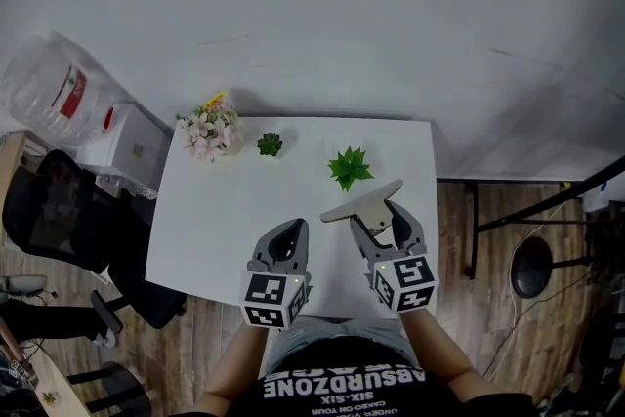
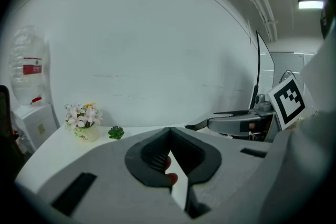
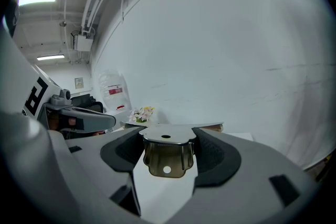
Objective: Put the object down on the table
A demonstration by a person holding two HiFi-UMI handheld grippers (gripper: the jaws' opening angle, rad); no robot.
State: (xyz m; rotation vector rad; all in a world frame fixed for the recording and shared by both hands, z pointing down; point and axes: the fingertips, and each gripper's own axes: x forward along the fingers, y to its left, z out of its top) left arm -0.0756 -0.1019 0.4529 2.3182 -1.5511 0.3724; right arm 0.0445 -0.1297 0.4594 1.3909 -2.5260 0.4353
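My right gripper (image 1: 379, 218) is shut on a flat metal plate (image 1: 359, 201) and holds it level above the near right part of the white table (image 1: 225, 210). In the right gripper view, the plate's bent metal bracket (image 3: 167, 157) sits clamped between the dark pads of the right gripper (image 3: 167, 139). The flat blade reaches forward past the jaws. My left gripper (image 1: 289, 231) hovers beside it on the left, shut with nothing in it. The left gripper's (image 2: 169, 131) tips meet in its own view.
A pot of pink flowers (image 1: 208, 130), a small dark succulent (image 1: 270, 145) and a bright green plant (image 1: 349, 167) stand along the table's far edge. A water bottle (image 1: 54, 93) and a black chair (image 1: 59, 210) are left of the table. A white wall rises behind.
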